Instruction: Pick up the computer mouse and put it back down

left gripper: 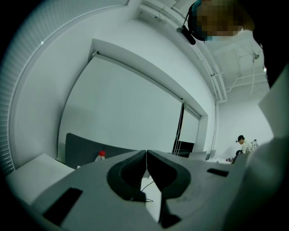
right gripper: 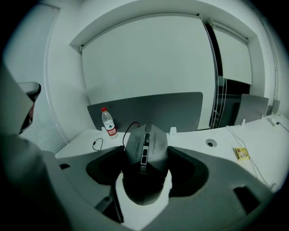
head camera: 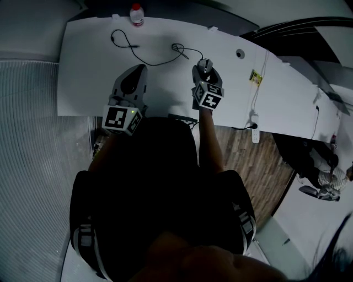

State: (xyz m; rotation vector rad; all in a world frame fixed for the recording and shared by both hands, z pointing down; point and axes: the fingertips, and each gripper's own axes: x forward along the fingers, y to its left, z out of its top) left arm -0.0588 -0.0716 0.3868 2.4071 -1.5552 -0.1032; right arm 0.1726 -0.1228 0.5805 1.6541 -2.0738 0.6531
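Note:
A dark grey, angular computer mouse (right gripper: 149,140) sits between the jaws of my right gripper (right gripper: 145,169), which is shut on its sides. In the head view the mouse (head camera: 205,64) shows at the tip of the right gripper (head camera: 205,69), over the middle of the white table (head camera: 88,71). Its black cable (head camera: 151,60) trails left across the tabletop. I cannot tell whether the mouse touches the table. My left gripper (head camera: 139,70) hovers to the left of the mouse, well apart from it. Its jaws meet at the tips in the left gripper view (left gripper: 146,158), shut with nothing between them.
A water bottle with a red cap (head camera: 136,15) stands at the table's far edge, also seen as bottle (right gripper: 108,122). A round cable hole (head camera: 239,53) and a small yellow item (head camera: 255,76) lie right of the mouse. A power strip (head camera: 255,128) hangs off the near edge.

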